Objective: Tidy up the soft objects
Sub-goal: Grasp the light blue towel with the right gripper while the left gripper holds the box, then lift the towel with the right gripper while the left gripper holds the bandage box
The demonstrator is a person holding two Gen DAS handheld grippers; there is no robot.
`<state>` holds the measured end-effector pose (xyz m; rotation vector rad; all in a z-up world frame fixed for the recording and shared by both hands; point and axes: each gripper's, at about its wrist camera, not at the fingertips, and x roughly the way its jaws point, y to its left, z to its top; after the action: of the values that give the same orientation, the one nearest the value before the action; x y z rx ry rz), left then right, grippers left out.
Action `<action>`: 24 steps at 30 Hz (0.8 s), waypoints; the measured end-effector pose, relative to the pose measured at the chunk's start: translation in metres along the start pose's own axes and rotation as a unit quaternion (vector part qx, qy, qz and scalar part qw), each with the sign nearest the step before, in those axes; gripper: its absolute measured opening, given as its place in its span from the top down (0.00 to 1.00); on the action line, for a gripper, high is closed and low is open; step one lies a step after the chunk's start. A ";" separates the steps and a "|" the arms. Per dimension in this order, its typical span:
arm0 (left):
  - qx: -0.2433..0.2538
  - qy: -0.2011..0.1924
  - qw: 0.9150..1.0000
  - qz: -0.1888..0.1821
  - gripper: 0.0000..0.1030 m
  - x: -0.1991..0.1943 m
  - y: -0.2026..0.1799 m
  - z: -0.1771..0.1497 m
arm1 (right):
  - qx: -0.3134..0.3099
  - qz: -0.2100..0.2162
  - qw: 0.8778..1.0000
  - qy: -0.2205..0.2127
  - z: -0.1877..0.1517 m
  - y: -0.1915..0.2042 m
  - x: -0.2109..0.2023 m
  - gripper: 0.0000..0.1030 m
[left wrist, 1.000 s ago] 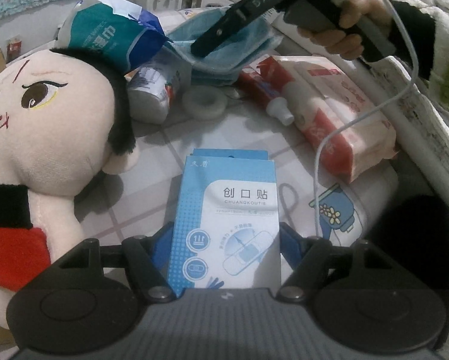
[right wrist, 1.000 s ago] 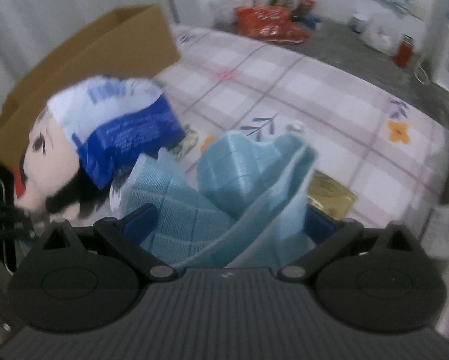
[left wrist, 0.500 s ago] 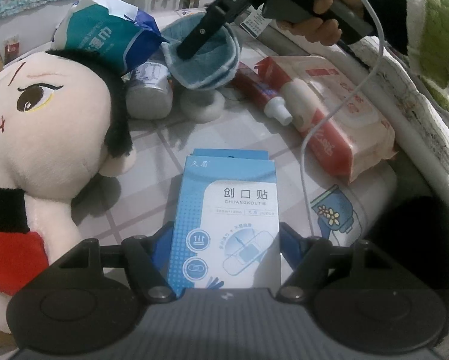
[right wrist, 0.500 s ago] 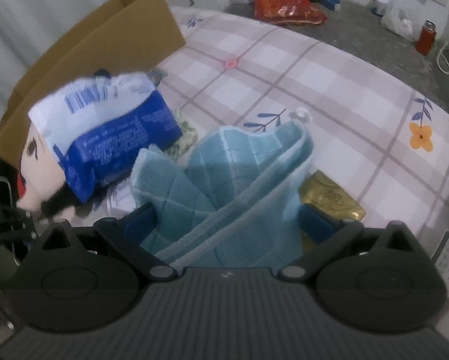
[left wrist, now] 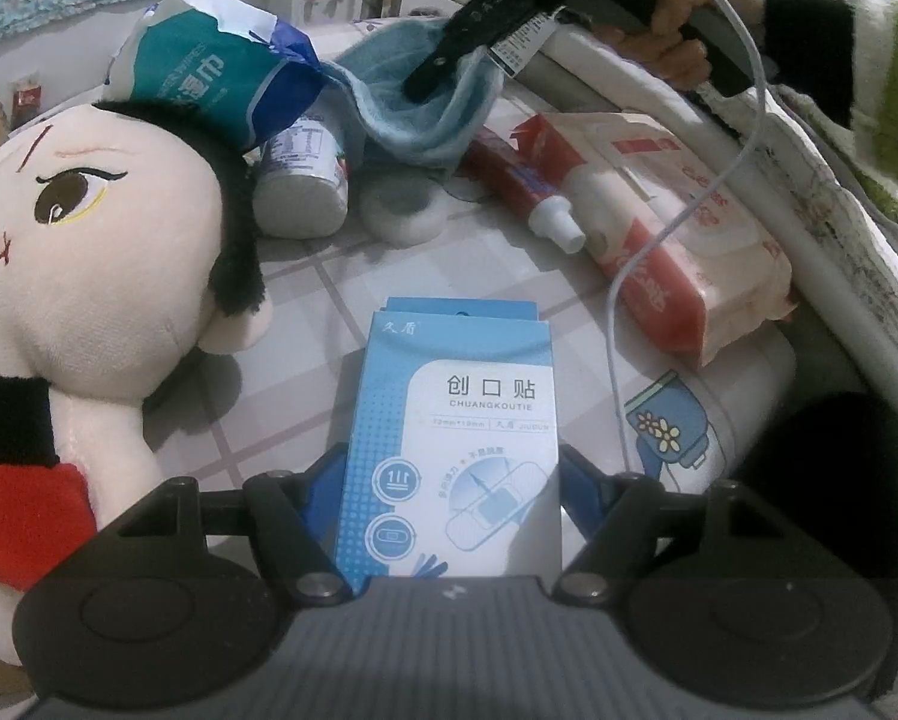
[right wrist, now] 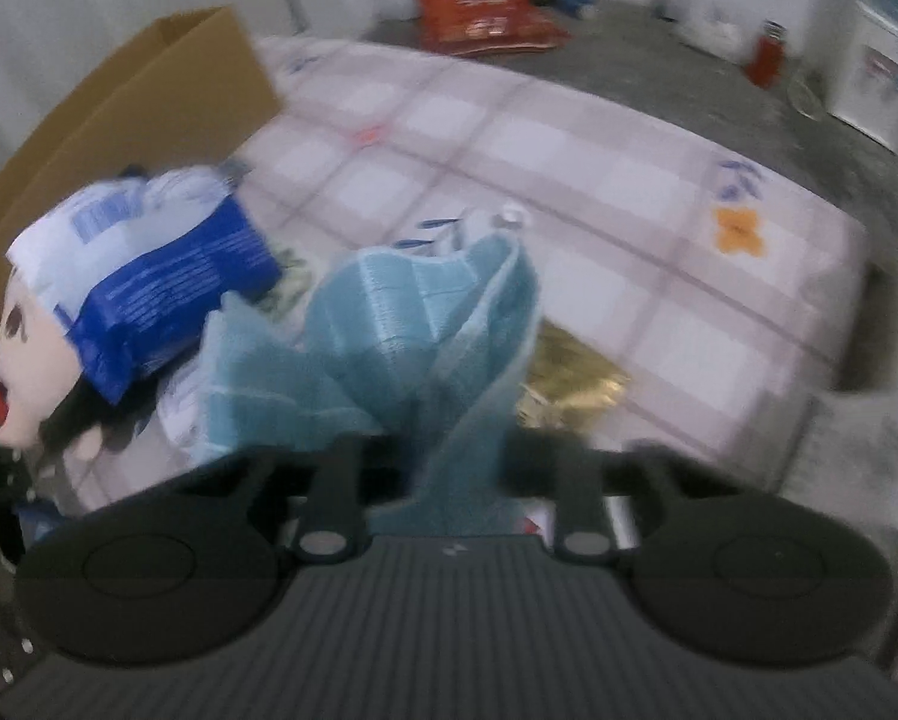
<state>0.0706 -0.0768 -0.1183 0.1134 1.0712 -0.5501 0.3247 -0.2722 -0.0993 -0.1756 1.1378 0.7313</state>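
Note:
My left gripper [left wrist: 451,480] is shut on a blue and white plaster box [left wrist: 466,420] that rests on the checked cloth. A plush doll [left wrist: 101,252] with black hair lies just left of it. In the right wrist view my right gripper [right wrist: 449,450] has its jaws closing, pinched on a bunched light blue towel [right wrist: 413,312]. The left wrist view shows that gripper [left wrist: 419,90] at the far end, pressed into the towel [left wrist: 413,120], with a person's hand [left wrist: 676,30] on its handle. A blue wet-wipes bag [right wrist: 149,276] lies over the doll's head [right wrist: 23,354].
A red and white tissue pack [left wrist: 676,228], a toothpaste tube [left wrist: 520,180], a white bottle [left wrist: 305,180] and a tape roll [left wrist: 401,210] crowd the far side. A cardboard box [right wrist: 137,114] stands behind the doll. A gold packet [right wrist: 568,384] lies right of the towel.
The right gripper's jaws have come together on the towel, which has gathered into a tighter bunch. The left gripper and the plaster box have stayed put.

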 end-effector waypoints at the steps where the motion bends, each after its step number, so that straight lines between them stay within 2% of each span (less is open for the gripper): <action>1: 0.000 -0.003 1.000 0.003 0.30 0.000 -0.001 -0.001 | 0.000 -0.010 1.000 -0.006 -0.004 0.003 -0.004 0.87; 4: 0.006 -0.010 1.000 0.013 0.30 -0.001 -0.004 -0.003 | 0.002 -0.025 0.999 -0.029 -0.015 0.016 -0.020 0.90; 10: -0.011 -0.005 1.000 0.008 0.30 -0.010 -0.004 -0.010 | 0.057 -0.006 0.994 -0.091 -0.045 0.043 -0.079 0.90; 15: -0.028 -0.001 1.000 0.014 0.30 -0.022 -0.003 -0.026 | 0.129 0.011 0.988 -0.086 -0.099 0.080 -0.103 0.90; 19: -0.045 -0.006 0.999 0.010 0.30 -0.039 0.004 -0.042 | 0.212 0.015 0.973 -0.087 -0.159 0.114 -0.104 0.90; 22: -0.055 -0.012 0.998 0.005 0.30 -0.053 0.007 -0.055 | 0.258 0.037 0.961 -0.090 -0.194 0.144 -0.090 0.90; 24: -0.059 -0.015 0.998 0.005 0.30 -0.060 0.009 -0.061 | 0.292 0.066 0.950 -0.092 -0.207 0.157 -0.076 0.90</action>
<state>0.0043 -0.0251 -0.0983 0.0067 1.0715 -0.4773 0.0546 -0.2862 -0.0868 0.4651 1.1473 0.4868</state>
